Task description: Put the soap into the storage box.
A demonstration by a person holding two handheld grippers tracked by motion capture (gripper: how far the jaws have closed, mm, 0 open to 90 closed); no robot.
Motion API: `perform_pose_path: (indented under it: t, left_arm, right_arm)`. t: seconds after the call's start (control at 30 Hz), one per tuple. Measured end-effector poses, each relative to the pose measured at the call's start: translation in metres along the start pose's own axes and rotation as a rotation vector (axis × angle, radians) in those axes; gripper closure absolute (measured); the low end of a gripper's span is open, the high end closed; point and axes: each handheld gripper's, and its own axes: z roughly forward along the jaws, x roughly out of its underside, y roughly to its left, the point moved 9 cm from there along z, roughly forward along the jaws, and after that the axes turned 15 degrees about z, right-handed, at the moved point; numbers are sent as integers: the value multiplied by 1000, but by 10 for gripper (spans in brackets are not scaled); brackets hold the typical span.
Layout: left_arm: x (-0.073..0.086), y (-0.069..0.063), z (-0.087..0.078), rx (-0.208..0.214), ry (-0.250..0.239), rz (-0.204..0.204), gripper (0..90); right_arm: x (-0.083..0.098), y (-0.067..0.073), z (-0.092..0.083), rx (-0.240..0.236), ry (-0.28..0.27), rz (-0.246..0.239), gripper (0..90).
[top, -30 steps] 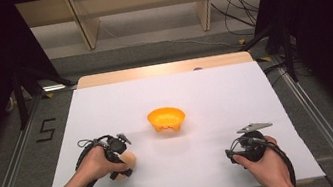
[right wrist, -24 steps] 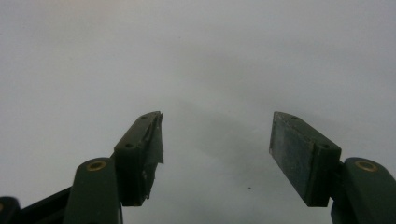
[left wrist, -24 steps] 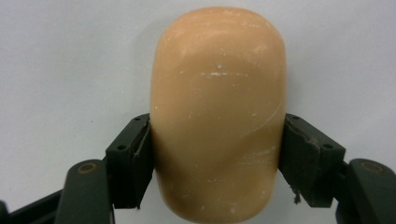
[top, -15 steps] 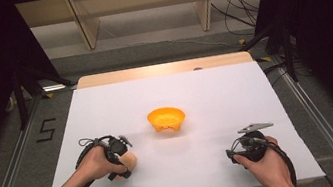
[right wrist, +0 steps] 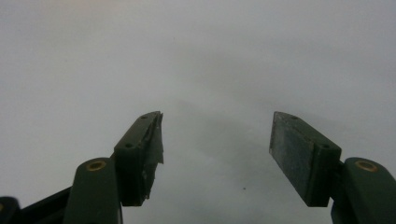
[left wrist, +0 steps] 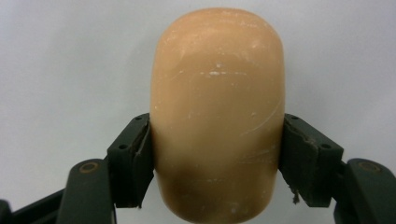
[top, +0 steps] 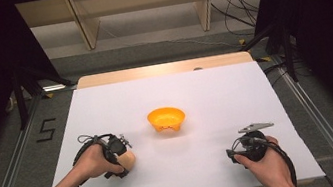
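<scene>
We are gripping a tan rounded block (left wrist: 217, 116) in our left claw (left wrist: 217, 158), its jaws having just closed against both of the block's sides, low at the near left of the white desk (top: 205, 97). An orange bowl (top: 166, 119) is sitting mid-desk, well apart. Our right claw (right wrist: 217, 154) is standing open over bare desk.

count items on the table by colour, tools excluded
Orange: 1, bowl
Tan: 1, rounded block, clamped in the left tool
Total: 2
</scene>
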Motion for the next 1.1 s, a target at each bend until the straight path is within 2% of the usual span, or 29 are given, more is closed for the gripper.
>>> perform_pose_path:
  t: [0.03, 0.07, 0.17, 0.2, 0.23, 0.37, 0.4, 0.57, 0.63, 0.8, 1.03, 1.1]
  left_arm:
    - [1, 1, -2, -8, -5, 29, 325]
    - [1, 1, -2, -8, -5, 29, 325]
    - [1, 2, -7, -8, -22, 83, 325]
    - [1, 2, -7, -8, -22, 83, 325]
    - [1, 2, -9, -5, -34, 102, 325]
    - [1, 3, -13, -3, -33, 136, 325]
    - [1, 3, -14, -2, -29, 147, 325]
    - [0, 4, -16, -4, -35, 178, 325]
    - [-1, 4, -18, -4, -31, 223, 325]
    - [-4, 4, -20, 3, -30, 250, 325]
    - [-7, 7, -23, 2, -37, 245, 325]
    - [-9, 9, -24, -4, -32, 262, 325]
  right_arm:
    - [0, -2, 1, 14, -2, -8, 355]
    - [0, -2, 1, 14, -2, -8, 355]
    - [0, 0, 0, 2, 0, 1, 355]
    - [0, 0, 0, 0, 2, -4, 355]
    - [0, -2, 1, 18, -2, -8, 355]
    - [0, -2, 1, 16, -4, -8, 355]
    - [0, 0, 0, 1, 0, -5, 355]
    - [0, -2, 1, 16, -3, -7, 355]
    - [0, -2, 0, 10, -9, -6, 355]
    - [-1, -3, -1, 21, -17, -5, 355]
    - [-5, -1, -4, 13, -54, -20, 355]
    - [-6, -1, -5, 14, -62, -22, 354]
